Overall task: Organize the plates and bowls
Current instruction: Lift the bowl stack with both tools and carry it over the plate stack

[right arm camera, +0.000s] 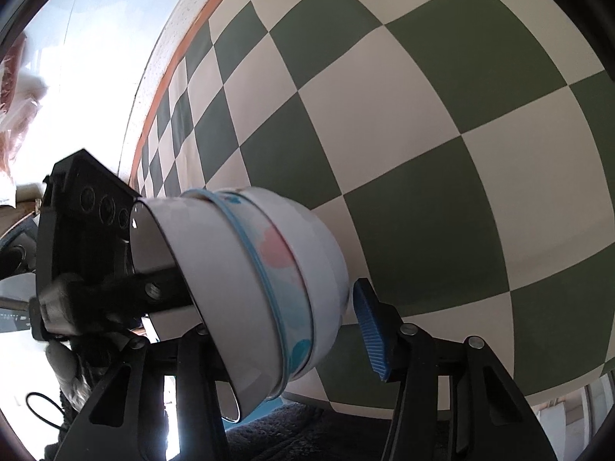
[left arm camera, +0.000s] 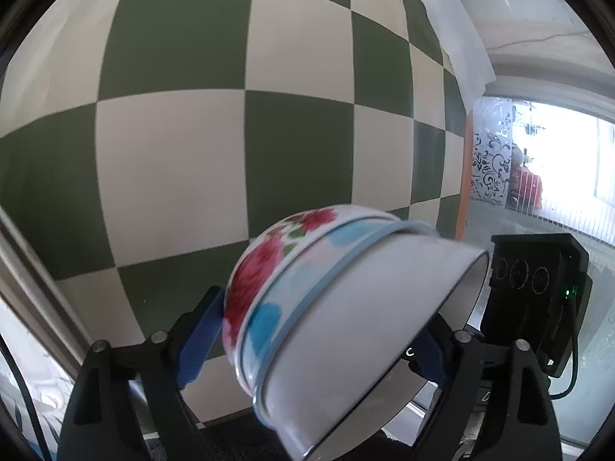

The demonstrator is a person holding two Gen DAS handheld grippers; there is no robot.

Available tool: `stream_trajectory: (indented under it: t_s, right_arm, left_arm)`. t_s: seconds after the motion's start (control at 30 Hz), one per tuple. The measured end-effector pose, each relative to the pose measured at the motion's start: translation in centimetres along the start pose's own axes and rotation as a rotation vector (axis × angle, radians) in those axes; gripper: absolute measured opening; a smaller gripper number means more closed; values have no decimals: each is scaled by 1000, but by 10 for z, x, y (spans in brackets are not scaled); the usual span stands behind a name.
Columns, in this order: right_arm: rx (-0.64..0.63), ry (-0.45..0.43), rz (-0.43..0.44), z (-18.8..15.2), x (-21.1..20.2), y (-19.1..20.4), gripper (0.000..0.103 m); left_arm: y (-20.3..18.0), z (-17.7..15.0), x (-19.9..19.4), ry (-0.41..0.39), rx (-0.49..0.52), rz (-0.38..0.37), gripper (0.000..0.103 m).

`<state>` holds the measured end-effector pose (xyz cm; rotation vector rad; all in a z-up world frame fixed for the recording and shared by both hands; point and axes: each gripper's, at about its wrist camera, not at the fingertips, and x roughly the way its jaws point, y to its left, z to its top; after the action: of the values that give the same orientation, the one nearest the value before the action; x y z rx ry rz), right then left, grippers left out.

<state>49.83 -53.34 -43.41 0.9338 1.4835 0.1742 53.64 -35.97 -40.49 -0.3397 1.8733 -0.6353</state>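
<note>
Bowls [left arm camera: 326, 307] are already nested, three deep, tipped on their side above the checkered table [left arm camera: 173, 153]. Left gripper [left arm camera: 307, 349] spans the stack wide; right gripper [right arm camera: 276, 307] has it between its jaws too, actual pad contact unclear on both. Set-down pending; no plates visible.

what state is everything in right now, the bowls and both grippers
bowl stack: three bowls nested, tipped on its side, held above the checkered surface
floral bowl: outermost of the stack, base towards the left pad
left gripper: closed on the stack, blue pad against the floral bowl's base
right gripper: around the stack, visible pad looks just clear; grip cannot be told
</note>
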Motion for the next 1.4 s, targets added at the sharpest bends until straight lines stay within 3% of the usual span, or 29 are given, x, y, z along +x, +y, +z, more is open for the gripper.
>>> stream_trajectory:
  t_s: [0.2, 0.37, 0.8, 1.03, 1.4]
  right_arm:
    - [2, 5, 5, 1, 7, 0, 53]
    - [26, -10, 51, -4, 4, -5, 51]
    - [-33, -80, 33, -3, -7, 0, 48]
    - [-101, -123, 13, 1, -20, 16, 47]
    - [-195, -121, -4, 2, -26, 55, 46]
  left_arm:
    - [8, -8, -9, -33, -2, 26, 75]
    - [-4, -9, -18, -73, 34, 55, 75]
    - [-15, -10, -26, -128, 90, 61, 75]
    - [-17, -11, -43, -174, 105, 52, 75]
    - [-1, -26, -86, -251, 78, 42, 75]
